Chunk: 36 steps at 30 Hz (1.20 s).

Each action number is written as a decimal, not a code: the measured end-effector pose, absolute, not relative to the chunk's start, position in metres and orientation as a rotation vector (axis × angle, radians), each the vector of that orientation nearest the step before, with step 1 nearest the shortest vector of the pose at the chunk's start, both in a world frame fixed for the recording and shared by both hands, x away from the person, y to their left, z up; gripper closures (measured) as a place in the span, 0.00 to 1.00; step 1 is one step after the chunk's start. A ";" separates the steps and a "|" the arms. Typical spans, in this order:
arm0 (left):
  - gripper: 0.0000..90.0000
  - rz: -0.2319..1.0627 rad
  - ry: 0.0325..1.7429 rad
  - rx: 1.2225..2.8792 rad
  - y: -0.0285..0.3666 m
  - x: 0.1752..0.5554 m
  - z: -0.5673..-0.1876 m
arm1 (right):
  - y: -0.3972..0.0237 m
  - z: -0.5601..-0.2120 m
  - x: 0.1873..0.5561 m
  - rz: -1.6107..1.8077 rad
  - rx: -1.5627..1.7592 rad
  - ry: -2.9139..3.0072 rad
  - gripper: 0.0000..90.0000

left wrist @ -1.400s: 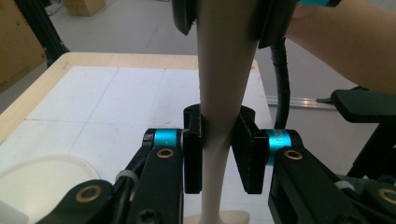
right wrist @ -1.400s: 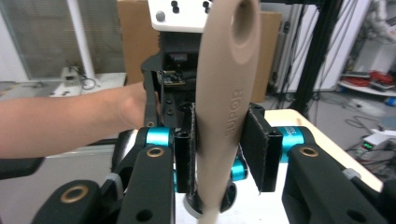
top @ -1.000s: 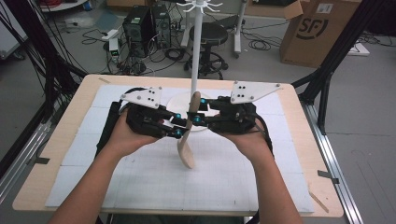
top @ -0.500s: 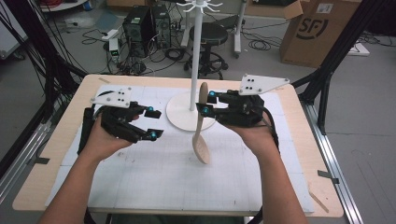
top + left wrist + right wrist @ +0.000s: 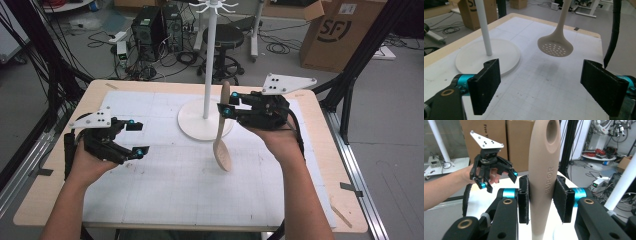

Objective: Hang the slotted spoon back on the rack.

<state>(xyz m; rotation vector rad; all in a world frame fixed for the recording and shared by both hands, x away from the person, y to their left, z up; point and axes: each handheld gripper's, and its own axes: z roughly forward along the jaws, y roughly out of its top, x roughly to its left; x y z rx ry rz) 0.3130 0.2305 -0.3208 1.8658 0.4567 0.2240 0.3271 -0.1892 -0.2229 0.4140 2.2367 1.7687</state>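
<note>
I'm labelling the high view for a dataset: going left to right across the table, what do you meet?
Left gripper, fingers open → white stand's round base → beige slotted spoon, hanging bowl-down → right gripper, fingers shut on the spoon's handle.

Open surface lies between the two hands; farther back, the white stand and the hanging slotted spoon block the middle.

Beige slotted spoon, black right gripper
</note>
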 end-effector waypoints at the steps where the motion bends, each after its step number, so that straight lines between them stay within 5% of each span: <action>1: 0.17 0.238 0.463 1.867 0.232 0.312 -0.320 | -0.190 -0.223 0.328 1.769 0.424 2.238 0.75; 36: 0.12 0.277 0.480 1.853 0.242 0.314 -0.325 | -0.217 -0.170 0.395 1.577 0.566 2.232 0.75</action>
